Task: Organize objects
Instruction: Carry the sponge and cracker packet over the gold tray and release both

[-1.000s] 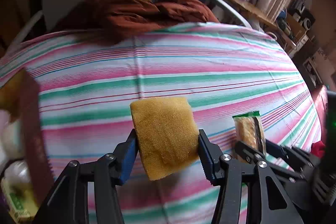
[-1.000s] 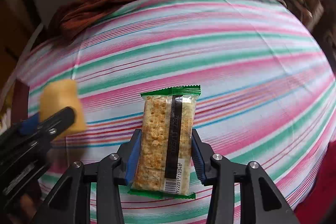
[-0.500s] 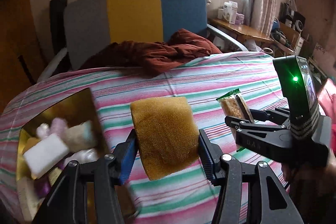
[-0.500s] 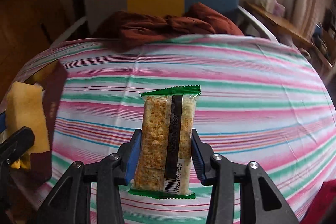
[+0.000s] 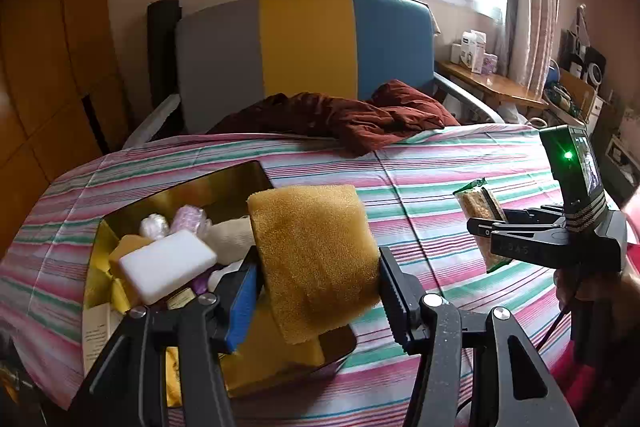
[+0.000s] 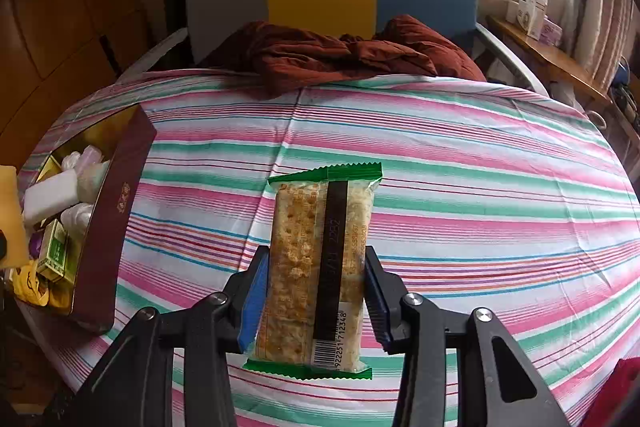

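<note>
My left gripper point(image 5: 316, 291) pinches the sponge point(image 5: 314, 263) above the near right corner of the box point(image 5: 120, 215), ready to drop it in; my right gripper point(image 6: 312, 301) clamps the cracker pack point(image 6: 316, 267) upright over the striped cloth point(image 6: 480, 195), right of the box, waiting its turn

We saw a yellow sponge point(image 5: 314, 259), thick and coarse, held upright above the near end of an open tin box point(image 5: 120, 215). The box had a gold interior and maroon outer walls and lay on the striped cloth, packed with small items. To the right, clear of the box, a cracker packet point(image 6: 318, 267) with green crimped ends stood upright, barcode lowermost.
</note>
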Demonstrator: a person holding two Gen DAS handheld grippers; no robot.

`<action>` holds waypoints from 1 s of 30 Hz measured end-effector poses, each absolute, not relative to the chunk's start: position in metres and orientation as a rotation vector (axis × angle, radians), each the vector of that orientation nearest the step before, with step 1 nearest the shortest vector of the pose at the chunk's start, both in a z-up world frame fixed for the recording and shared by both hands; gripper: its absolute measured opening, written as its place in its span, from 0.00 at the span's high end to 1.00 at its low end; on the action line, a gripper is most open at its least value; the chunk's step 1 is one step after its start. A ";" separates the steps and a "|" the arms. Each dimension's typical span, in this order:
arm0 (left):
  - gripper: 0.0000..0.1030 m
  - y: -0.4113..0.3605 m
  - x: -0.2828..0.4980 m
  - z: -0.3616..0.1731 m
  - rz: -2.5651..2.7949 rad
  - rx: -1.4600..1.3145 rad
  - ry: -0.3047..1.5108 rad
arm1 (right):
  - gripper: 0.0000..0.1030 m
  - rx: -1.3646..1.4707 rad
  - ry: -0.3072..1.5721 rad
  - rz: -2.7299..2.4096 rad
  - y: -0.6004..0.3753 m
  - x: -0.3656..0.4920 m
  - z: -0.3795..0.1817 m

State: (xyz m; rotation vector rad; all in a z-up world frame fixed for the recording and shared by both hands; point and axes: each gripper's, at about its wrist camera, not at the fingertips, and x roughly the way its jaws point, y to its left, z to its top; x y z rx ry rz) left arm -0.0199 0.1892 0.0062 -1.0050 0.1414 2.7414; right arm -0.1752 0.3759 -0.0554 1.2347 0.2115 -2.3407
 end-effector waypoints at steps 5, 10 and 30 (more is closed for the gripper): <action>0.46 0.173 -0.013 0.006 2.759 -1.018 0.098 | 0.57 1.232 0.241 -2.323 0.369 -0.173 -0.058; 0.46 0.159 -0.009 0.000 2.766 -1.044 0.063 | 0.57 1.249 0.282 -2.306 0.362 -0.171 -0.064; 0.46 0.103 -0.006 -0.019 2.796 -1.133 -0.098 | 0.57 1.261 0.246 -2.183 0.329 -0.142 -0.055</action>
